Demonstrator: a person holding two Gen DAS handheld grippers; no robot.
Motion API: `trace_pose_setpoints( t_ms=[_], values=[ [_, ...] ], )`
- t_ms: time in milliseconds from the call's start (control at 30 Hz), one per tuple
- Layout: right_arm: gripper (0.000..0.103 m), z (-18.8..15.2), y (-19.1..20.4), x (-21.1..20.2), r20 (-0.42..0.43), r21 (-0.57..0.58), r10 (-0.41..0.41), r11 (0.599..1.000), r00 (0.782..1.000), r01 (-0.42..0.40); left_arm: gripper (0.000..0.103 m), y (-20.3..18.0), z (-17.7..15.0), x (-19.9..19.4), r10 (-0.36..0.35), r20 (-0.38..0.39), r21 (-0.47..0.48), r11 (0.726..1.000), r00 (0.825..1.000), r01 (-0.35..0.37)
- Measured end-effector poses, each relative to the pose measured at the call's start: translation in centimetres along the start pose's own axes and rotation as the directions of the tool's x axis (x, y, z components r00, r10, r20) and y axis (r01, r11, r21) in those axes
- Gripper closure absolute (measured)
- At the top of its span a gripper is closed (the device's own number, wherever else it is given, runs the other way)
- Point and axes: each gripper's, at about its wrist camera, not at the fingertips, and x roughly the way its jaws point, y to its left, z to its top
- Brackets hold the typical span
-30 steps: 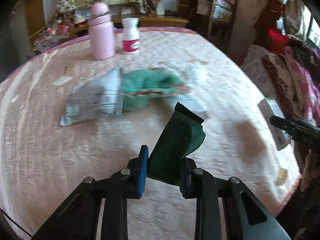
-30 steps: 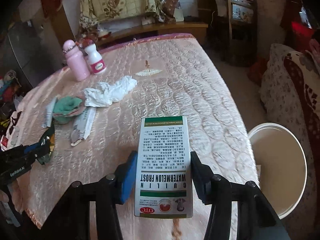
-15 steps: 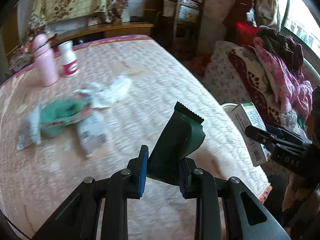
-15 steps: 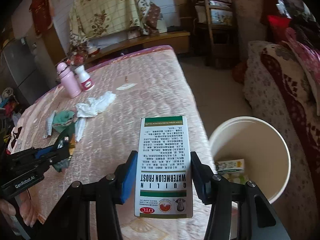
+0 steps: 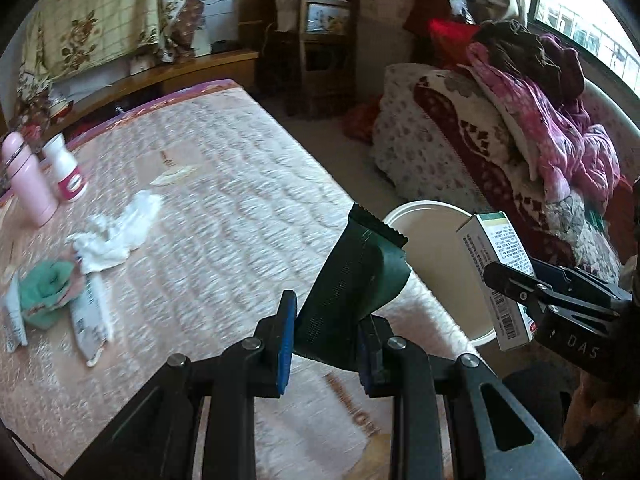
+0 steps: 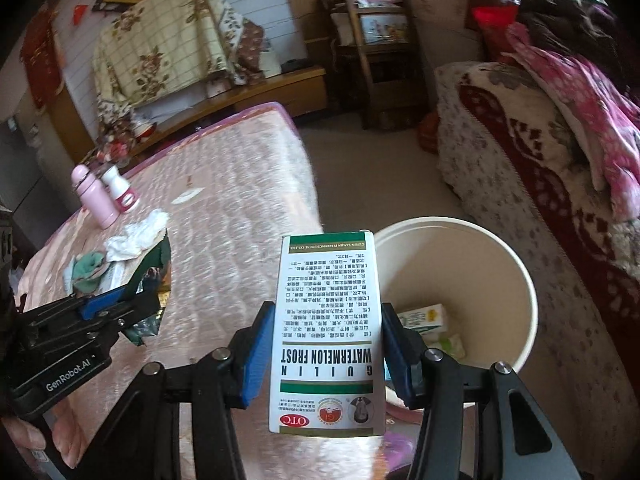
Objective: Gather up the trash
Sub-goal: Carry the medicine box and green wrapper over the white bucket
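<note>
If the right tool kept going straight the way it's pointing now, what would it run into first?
Most likely the white bucket. The right tool, shut on the white medicine box, points down toward the bucket's near rim beside the bed. Nothing else shows in between, though depth is hard to judge.

Two downward wrist views, shared bucket.

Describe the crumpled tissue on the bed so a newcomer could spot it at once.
Start at the pink quilted bed and find the pink bottle standing at its far left. Just nearer the camera lies the tissue, next to a green cloth. It is the only plain white, crumpled, unprinted thing there; the flat packets beside it carry print.
</note>
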Motion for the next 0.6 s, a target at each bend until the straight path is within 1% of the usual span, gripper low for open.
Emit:
trace_pose_setpoints(
  t_ms=[167, 400, 600],
  values=[
    [0.049, 0.1, -2.3, -0.2, 0.004, 0.031, -0.036, 0.999, 0.999, 0.036, 0.075, -2.0, 1.0, 1.1, -0.016, -0.003, 0.026, 1.000, 1.000, 0.016],
    [0.049, 0.3, -4.7, -0.1, 0.005, 0.062, -0.088, 0.994, 0.996, 0.087, 0.075, -4.1, 1.9, 3.0, -0.066, -0.032, 0.016, 0.998, 0.997, 0.066],
    [0.049, 0.3, -6.3, 0.4, -0.004, 0.090, -0.111, 0.990, 0.994, 0.111, 0.075, -5.8, 2.5, 4.4, -0.099, -0.055, 0.015, 0.995, 0.994, 0.100]
  ],
)
